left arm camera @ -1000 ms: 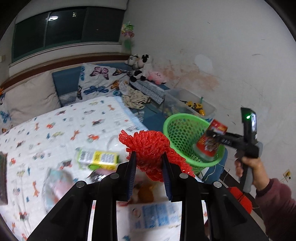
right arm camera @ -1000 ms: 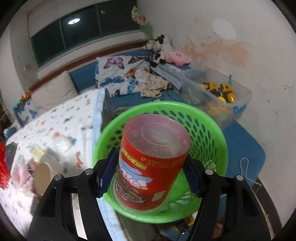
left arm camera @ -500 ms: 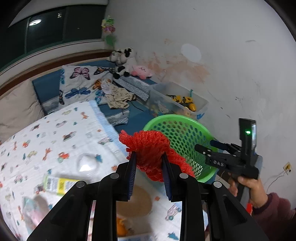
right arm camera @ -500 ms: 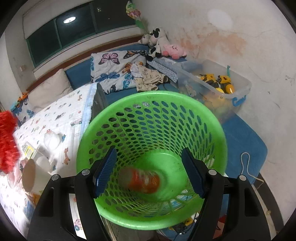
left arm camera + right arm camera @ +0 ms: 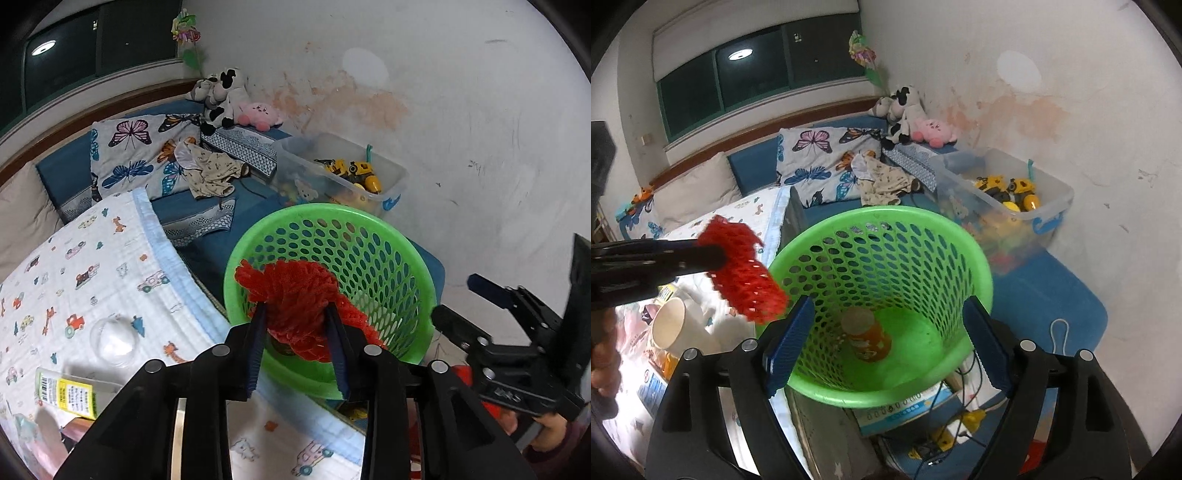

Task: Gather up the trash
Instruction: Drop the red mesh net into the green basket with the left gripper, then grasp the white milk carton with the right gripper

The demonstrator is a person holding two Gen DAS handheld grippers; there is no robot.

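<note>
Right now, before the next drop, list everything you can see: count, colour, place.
foam net: 1, red, between the left gripper's pads, at the basket's near rim
basket: 1, green, beside the bed
snack can: 1, red-orange, lying on the basket's floor
paper cup: 1, white, on the bed
clear dome lid: 1, on the printed blanket
yellow carton: 1, on the blanket
toy bin: 1, clear, by the wall
plush toys: several, in the corner
butterfly pillow: 1, at the headboard
left gripper: jaws just easing open, net between them
right gripper: open, empty, over the basket
</note>
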